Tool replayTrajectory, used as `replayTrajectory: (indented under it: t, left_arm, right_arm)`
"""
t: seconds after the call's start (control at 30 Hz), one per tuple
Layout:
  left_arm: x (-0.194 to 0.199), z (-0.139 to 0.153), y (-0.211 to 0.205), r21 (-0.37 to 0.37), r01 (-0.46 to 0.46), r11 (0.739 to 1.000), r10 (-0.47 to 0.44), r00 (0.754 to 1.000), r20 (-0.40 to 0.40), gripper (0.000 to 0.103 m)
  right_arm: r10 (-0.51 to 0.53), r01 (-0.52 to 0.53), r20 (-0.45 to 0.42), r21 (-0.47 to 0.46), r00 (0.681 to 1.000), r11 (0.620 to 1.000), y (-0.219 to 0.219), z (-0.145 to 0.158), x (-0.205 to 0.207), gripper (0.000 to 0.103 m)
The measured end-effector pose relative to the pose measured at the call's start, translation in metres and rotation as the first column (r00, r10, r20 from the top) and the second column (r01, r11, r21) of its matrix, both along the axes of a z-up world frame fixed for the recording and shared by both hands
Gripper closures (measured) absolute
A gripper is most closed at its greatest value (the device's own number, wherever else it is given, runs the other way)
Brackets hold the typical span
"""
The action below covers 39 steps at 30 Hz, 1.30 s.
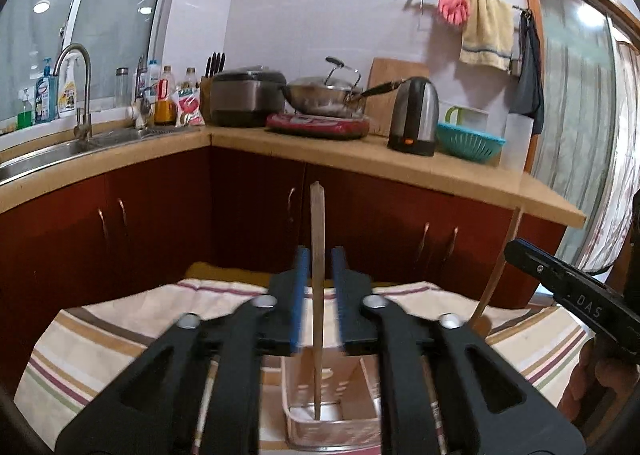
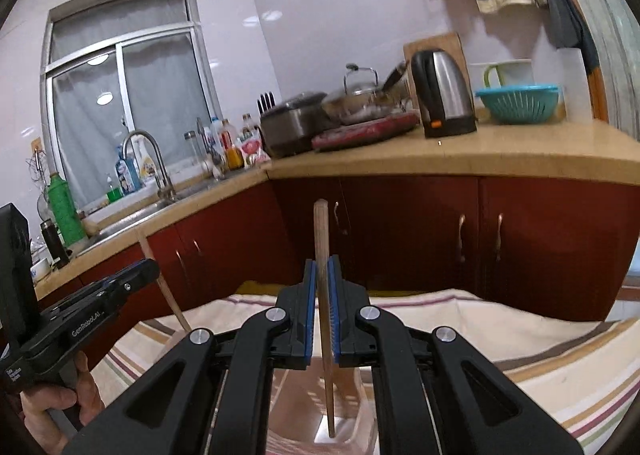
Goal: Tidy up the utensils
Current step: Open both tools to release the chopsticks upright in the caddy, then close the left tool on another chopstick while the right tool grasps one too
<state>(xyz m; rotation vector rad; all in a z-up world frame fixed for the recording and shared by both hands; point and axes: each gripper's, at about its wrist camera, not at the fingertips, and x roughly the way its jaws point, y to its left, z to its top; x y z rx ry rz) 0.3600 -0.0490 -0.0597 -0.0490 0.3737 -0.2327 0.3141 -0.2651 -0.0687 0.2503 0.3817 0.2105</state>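
**Tight over the holder, open across the cloth**

The striped cloth (image 1: 100,343) lies bare toward its left edge in the left wrist view and toward its right edge (image 2: 560,375) in the right wrist view; a hand could pass freely there. The clear holder (image 1: 332,415) sits mid-cloth, its walls closing in a narrow well; one chopstick (image 1: 318,295) stands upright in it between the left gripper's (image 1: 319,267) parted blue pads; a second chopstick (image 2: 325,315) rises the same way through the right gripper (image 2: 322,275), clamped. The two grippers stand close side by side, leaving little room between them; red cabinet doors (image 2: 520,247) wall off the cloth's far edge.
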Motion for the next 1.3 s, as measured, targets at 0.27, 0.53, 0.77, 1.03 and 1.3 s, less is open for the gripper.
replayTrajectory:
  t: [0.27,0.53,0.77,1.03,1.3]
  left_arm:
    - [-0.019,-0.002,0.014,-0.014,-0.035,0.999,0.035,0.999,0.000,0.039]
    - [-0.073,-0.007,0.032,-0.009,-0.050,0.999,0.050,0.999,-0.023,0.027]
    - [-0.133,-0.034,0.040,0.033,-0.049,0.998,0.051,0.997,-0.057,0.026]
    - [-0.205,-0.070,0.042,0.056,-0.029,0.998,0.034,0.997,-0.075,0.026]
    - [-0.246,-0.111,0.037,0.106,-0.009,0.994,0.024,0.990,-0.140,0.027]
  right_arm:
    - [-0.028,0.026,-0.028,-0.039,0.999,0.999,-0.001,-0.002,-0.023,0.045]
    - [-0.054,0.049,-0.065,-0.075,0.996,0.996,-0.010,-0.003,-0.068,0.042]
    - [-0.068,0.061,-0.056,-0.112,0.996,0.992,-0.015,-0.018,-0.134,0.042]
    - [-0.076,0.068,-0.053,-0.133,0.996,0.989,-0.018,-0.054,-0.205,0.042]
    - [-0.063,0.043,-0.117,-0.164,0.991,0.986,-0.016,-0.103,-0.253,0.042]
